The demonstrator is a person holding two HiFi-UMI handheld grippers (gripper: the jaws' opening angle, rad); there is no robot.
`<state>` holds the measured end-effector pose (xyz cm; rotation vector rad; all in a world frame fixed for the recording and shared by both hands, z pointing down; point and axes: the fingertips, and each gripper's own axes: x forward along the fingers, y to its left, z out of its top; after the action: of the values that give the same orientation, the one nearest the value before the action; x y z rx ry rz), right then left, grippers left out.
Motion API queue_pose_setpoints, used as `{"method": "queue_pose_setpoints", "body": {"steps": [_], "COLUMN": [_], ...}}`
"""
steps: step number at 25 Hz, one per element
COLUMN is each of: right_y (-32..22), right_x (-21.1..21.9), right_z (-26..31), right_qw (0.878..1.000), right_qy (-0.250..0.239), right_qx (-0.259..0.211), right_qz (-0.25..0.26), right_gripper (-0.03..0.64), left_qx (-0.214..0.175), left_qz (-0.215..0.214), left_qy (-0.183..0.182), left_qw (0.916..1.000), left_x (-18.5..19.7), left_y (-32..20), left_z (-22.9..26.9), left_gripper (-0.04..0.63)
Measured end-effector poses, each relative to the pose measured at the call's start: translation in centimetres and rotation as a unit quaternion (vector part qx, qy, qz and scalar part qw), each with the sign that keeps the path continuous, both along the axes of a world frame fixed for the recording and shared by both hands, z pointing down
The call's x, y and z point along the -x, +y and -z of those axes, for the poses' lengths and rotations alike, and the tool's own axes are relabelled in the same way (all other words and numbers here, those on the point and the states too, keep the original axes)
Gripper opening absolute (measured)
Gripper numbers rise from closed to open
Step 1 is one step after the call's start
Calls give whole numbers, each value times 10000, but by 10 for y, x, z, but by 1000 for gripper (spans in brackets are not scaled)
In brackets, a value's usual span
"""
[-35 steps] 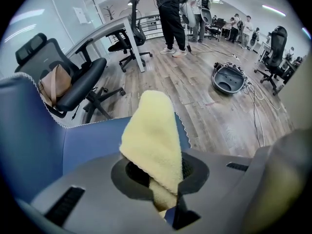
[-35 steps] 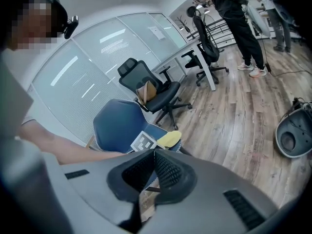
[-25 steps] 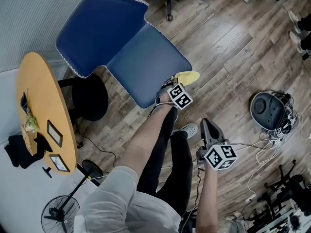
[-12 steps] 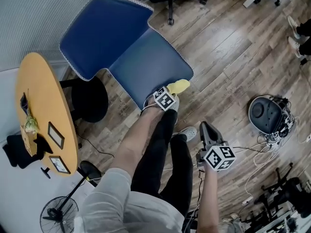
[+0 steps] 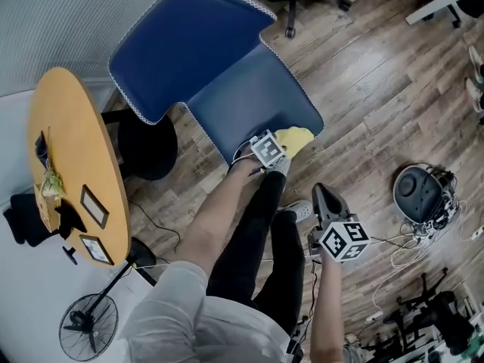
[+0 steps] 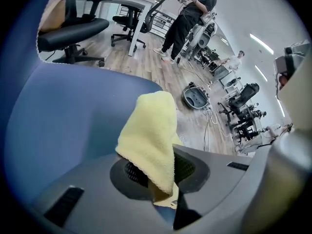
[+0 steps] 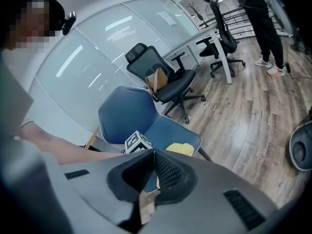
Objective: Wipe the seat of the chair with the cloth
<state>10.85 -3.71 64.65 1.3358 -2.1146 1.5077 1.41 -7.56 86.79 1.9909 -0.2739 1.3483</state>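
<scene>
Cloth [image 5: 296, 138] on seat [image 5: 249, 97], front corner.
The left gripper [image 6: 157, 180] is clamped on the yellow cloth, which rests on the blue seat at its front corner. The right gripper [image 7: 153, 172] is off the seat, over the floor [image 5: 370, 89], jaws together and empty.

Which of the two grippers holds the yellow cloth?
The left gripper: its jaws are shut on the cloth, at the front of the blue chair seat. The right gripper is shut on nothing, off the chair.
</scene>
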Motion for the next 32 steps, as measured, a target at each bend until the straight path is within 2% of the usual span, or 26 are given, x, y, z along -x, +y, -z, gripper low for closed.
{"method": "queue_pose_setpoints", "body": {"steps": [6,11,16,23,32], "right_y": [-27,-47,-63,-83,-102], "right_x": [10,20,27,34,69], "right_z": [-1,2,3,0,4], "right_qw": [9999,9996,9992,9986,9961], "right_qy": [45,55,69,108,61], "right_qx": [34,3,10,50,-25], "right_qz": [117,275,385,520,877], "right_gripper": [23,23,23,23,23], "left_qx": [227,124,-140,-499,-395], "left_qz": [178,208,219,521,651], "left_qy": [-117,-375,-516,-671,-1154], "left_qw": [9995,9990,9983,9951,9904], "left_x": [29,55,76,108,154], "left_y": [-30,-56,-87,-133,-149], "left_z": [3,-5,-5,-4,-3], "left_gripper": [89,90,91,91,91]}}
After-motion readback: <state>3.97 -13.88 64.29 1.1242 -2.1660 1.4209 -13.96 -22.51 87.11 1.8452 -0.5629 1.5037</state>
